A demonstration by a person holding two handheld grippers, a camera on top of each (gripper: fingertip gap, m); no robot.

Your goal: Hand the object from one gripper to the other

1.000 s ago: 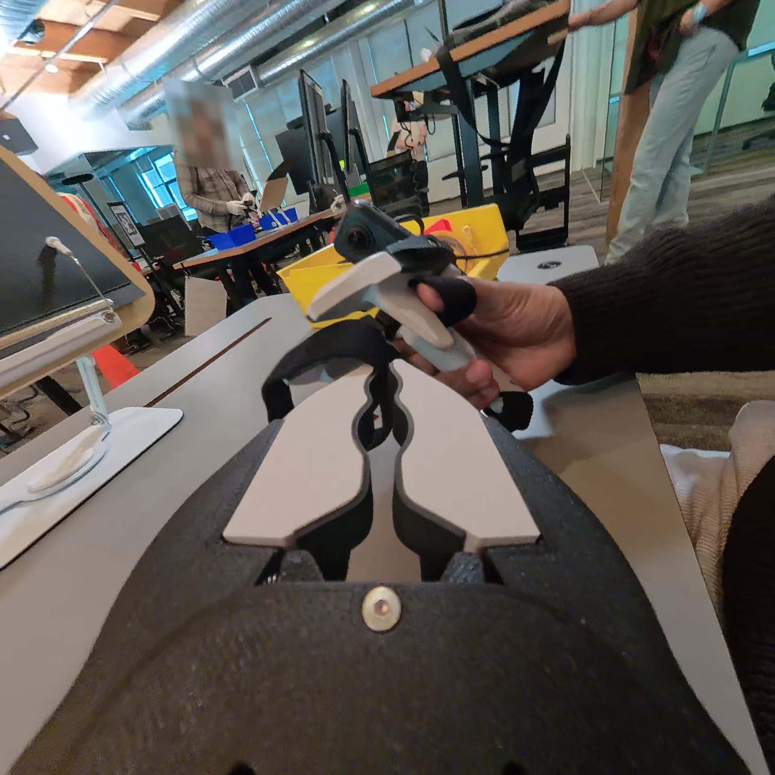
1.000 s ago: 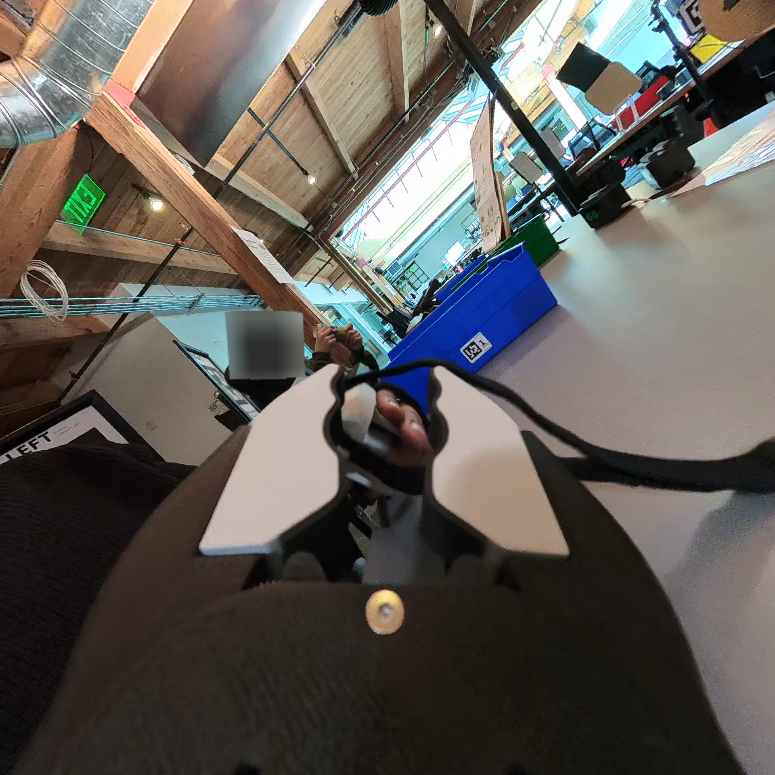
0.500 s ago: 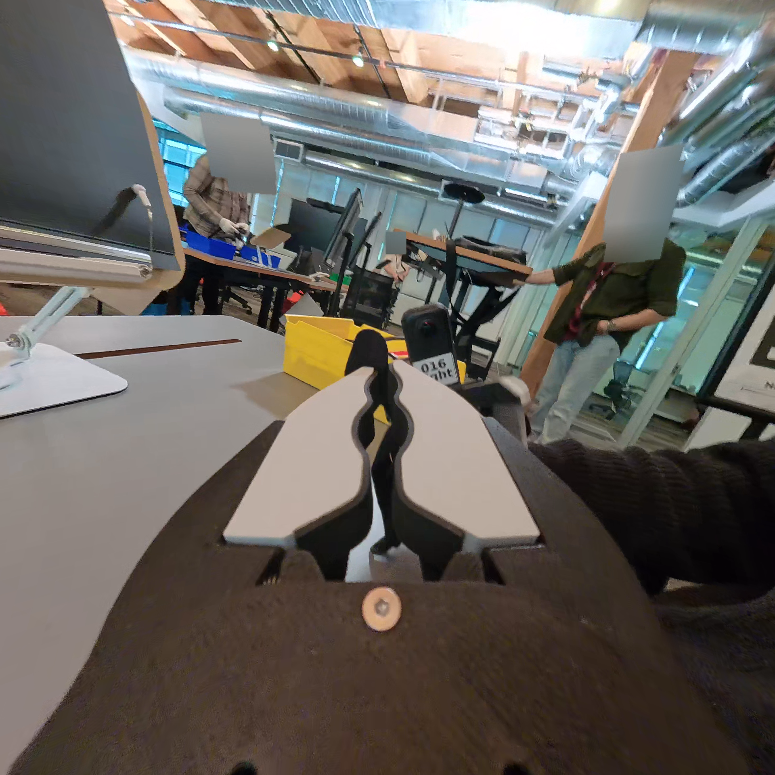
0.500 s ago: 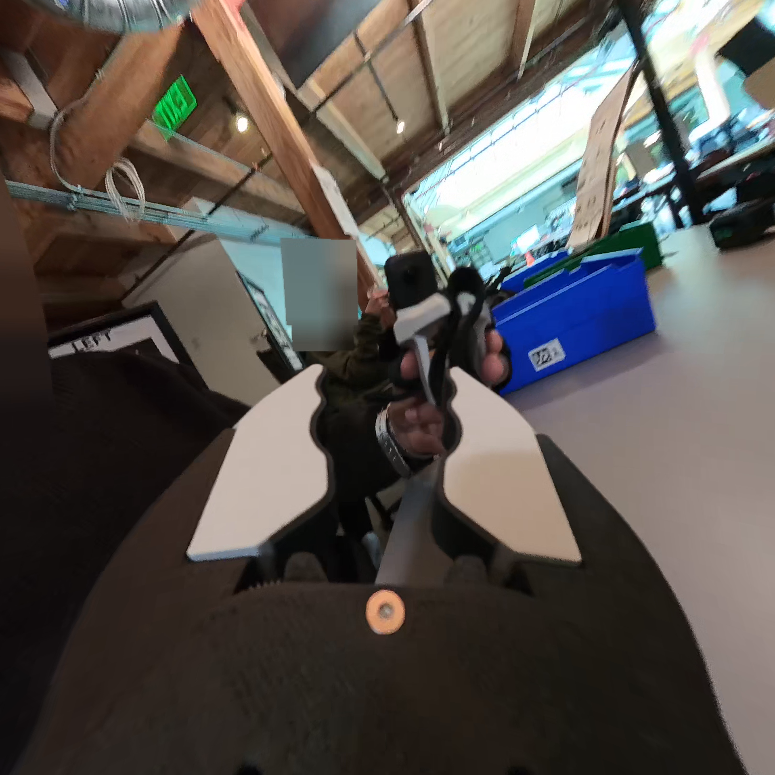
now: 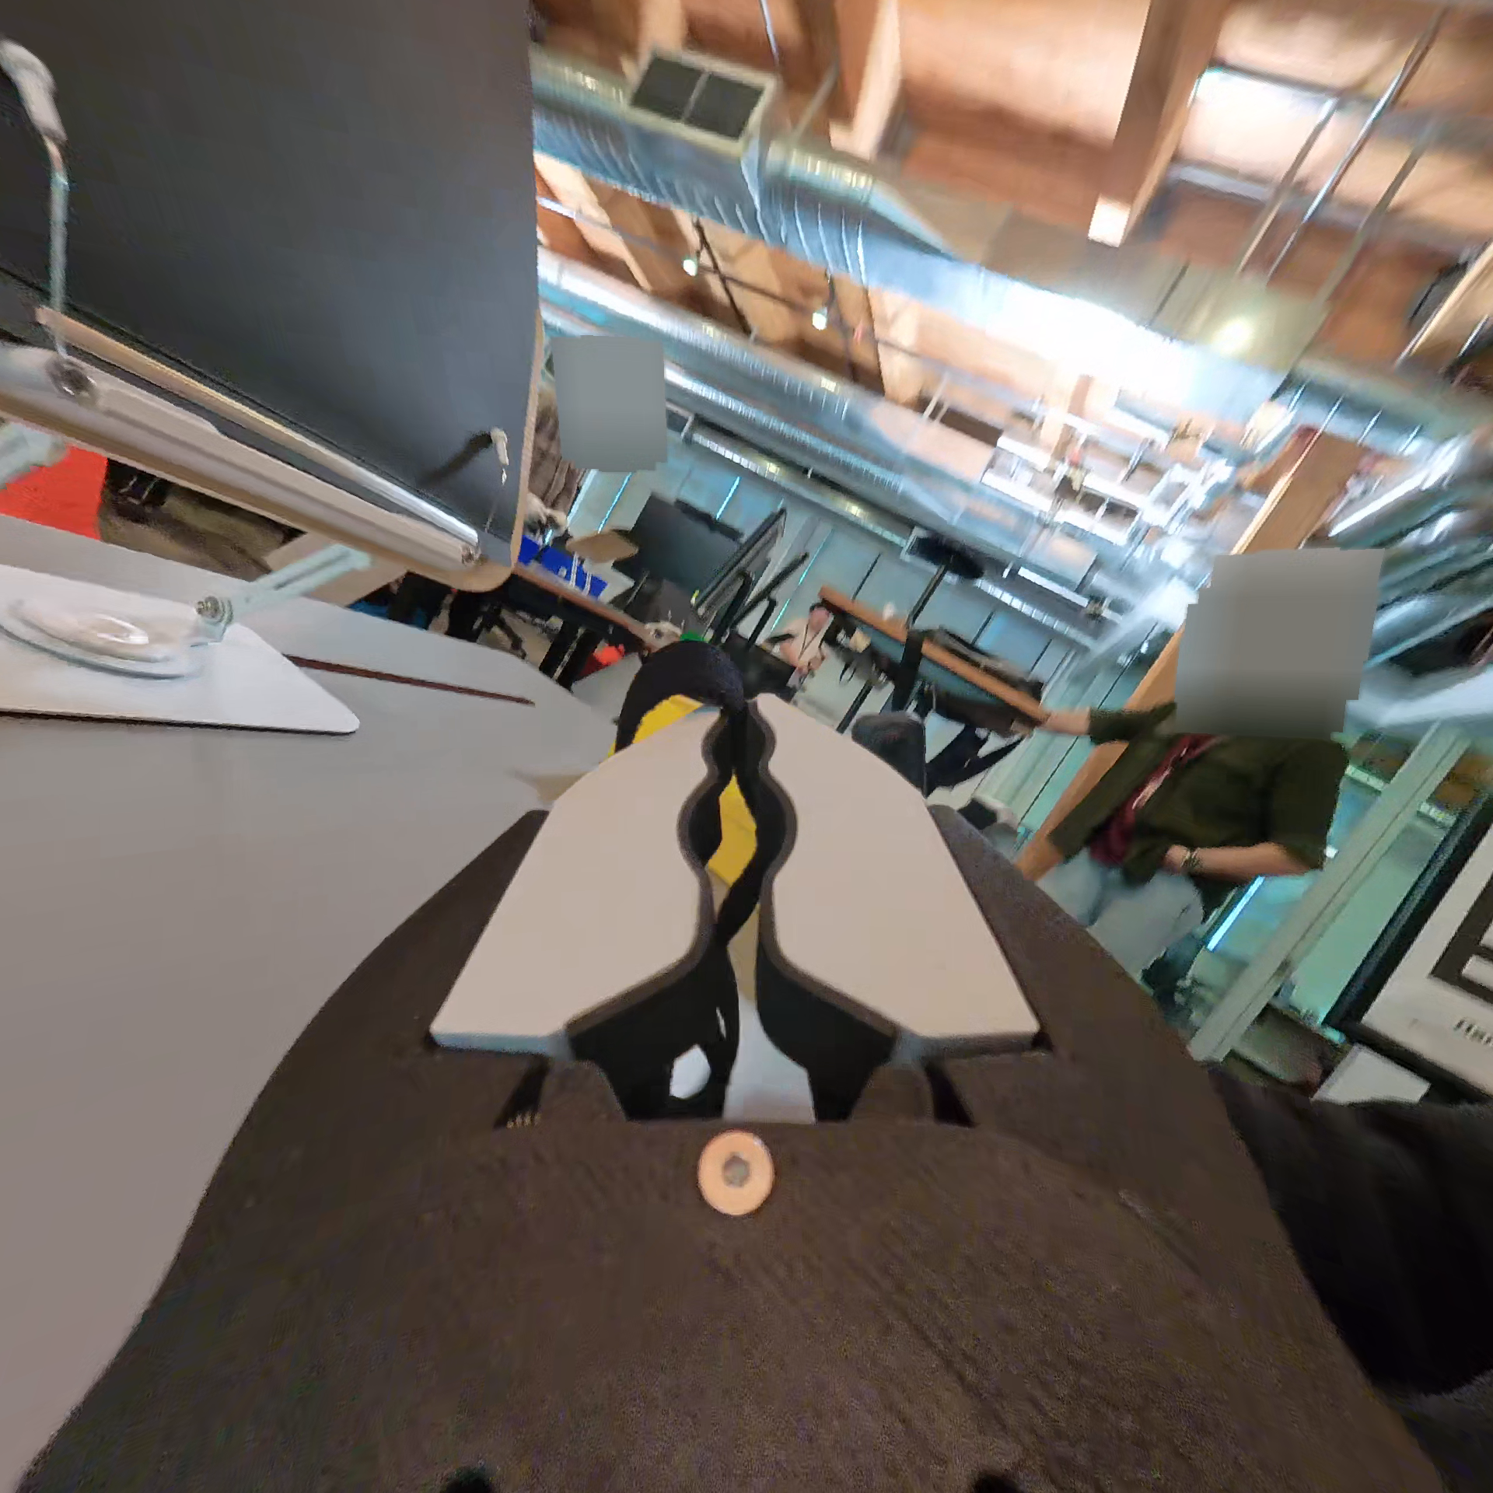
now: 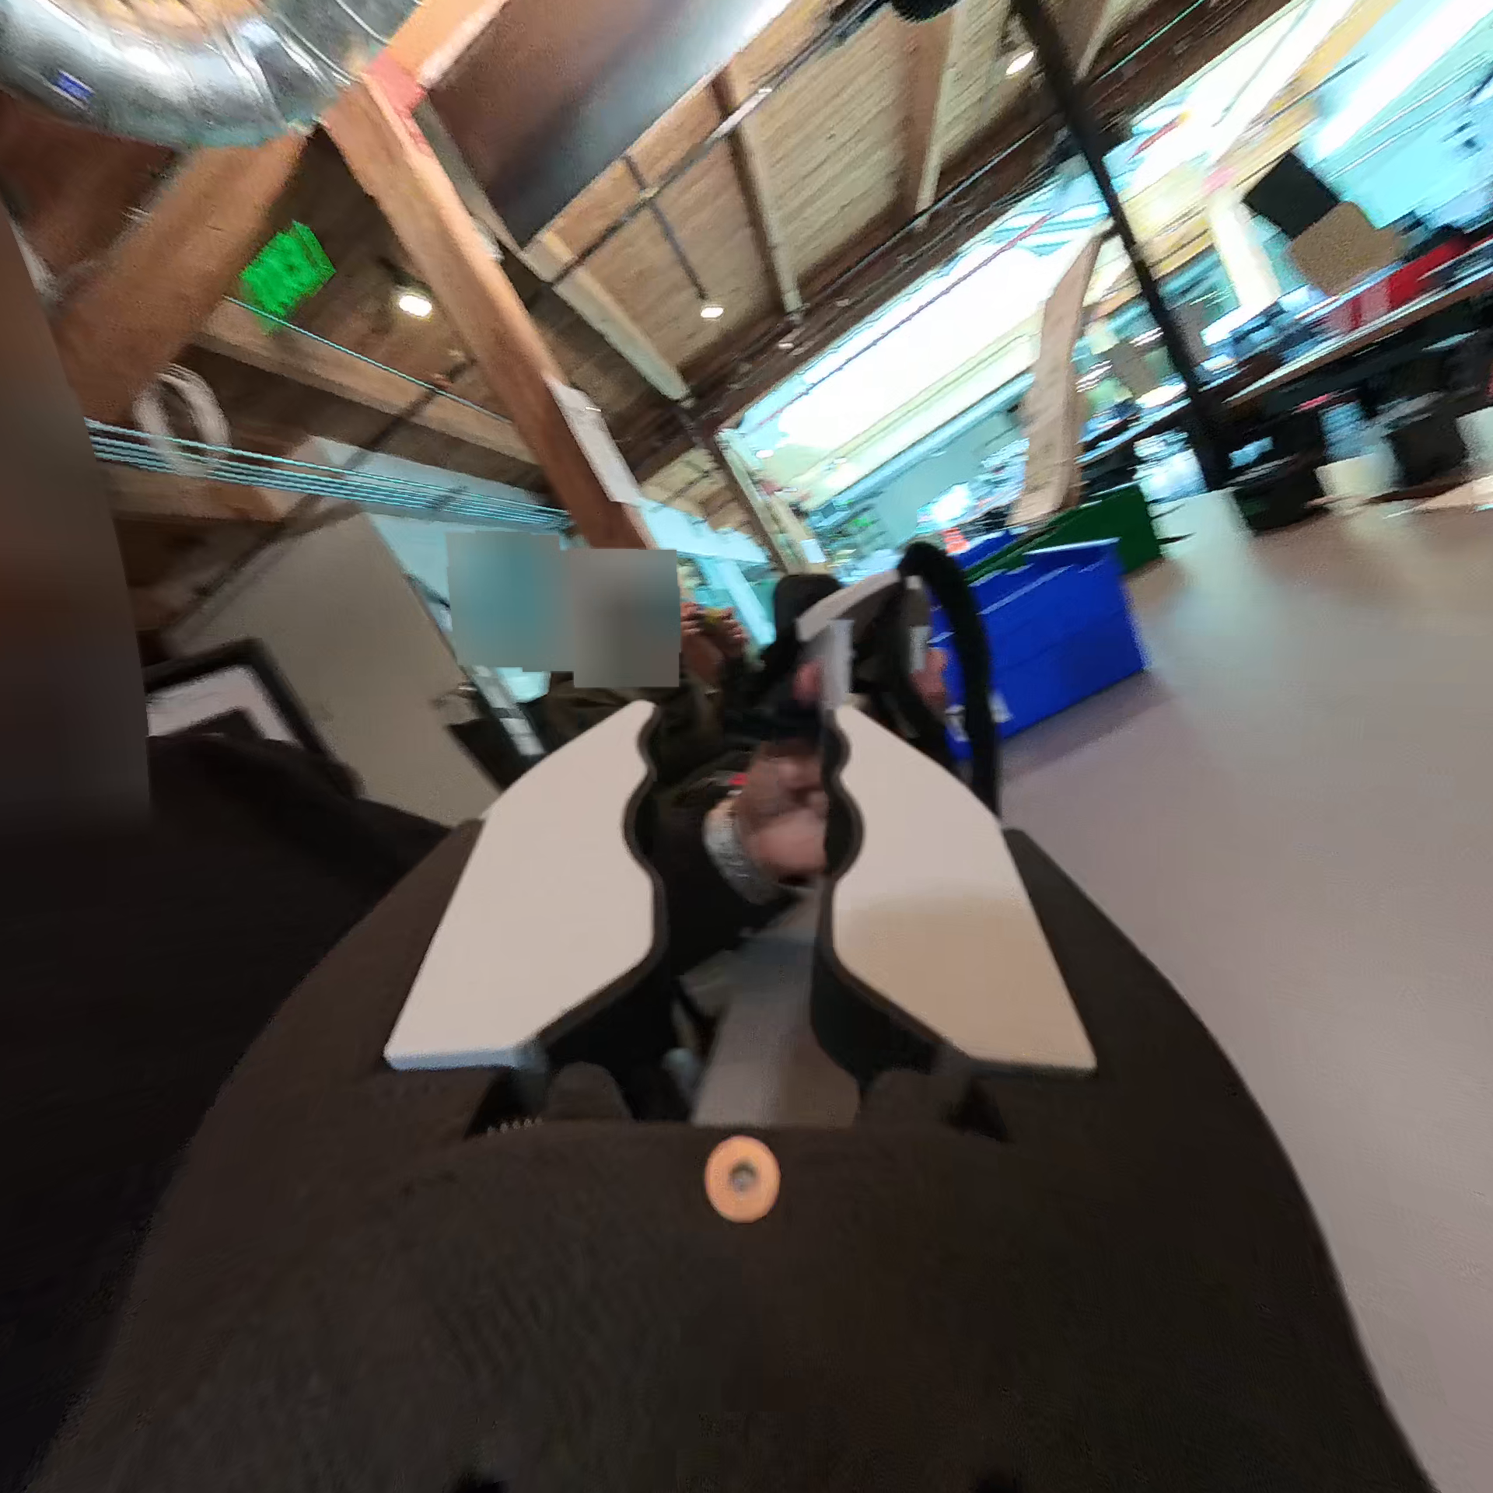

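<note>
The object is a black fabric strap point(image 5: 731, 856). My left gripper point(image 5: 739, 719) is shut on it, and the strap runs between the white fingers point(image 5: 614, 881) and loops up past the tips. My right gripper point(image 6: 747, 719) is open with nothing between its fingers point(image 6: 549, 897). In the right wrist view the left gripper point(image 6: 840, 638) shows farther off, held by a hand, with the strap point(image 6: 965, 646) arching over it. The two grippers are apart and face each other above the grey table point(image 5: 202, 889).
A dark board on a white stand base point(image 5: 161, 679) is at the left. A yellow bin point(image 5: 662, 719) lies behind the left fingertips. A blue bin point(image 6: 1050, 638) and a green bin point(image 6: 1123, 525) sit on the table. A person point(image 5: 1196, 816) stands at the right. Some 12 cm of space lies between my two pairs of fingers.
The left gripper has tilted upward, still shut on the strap. The right gripper has drawn back from the left one and its fingers have spread wider.
</note>
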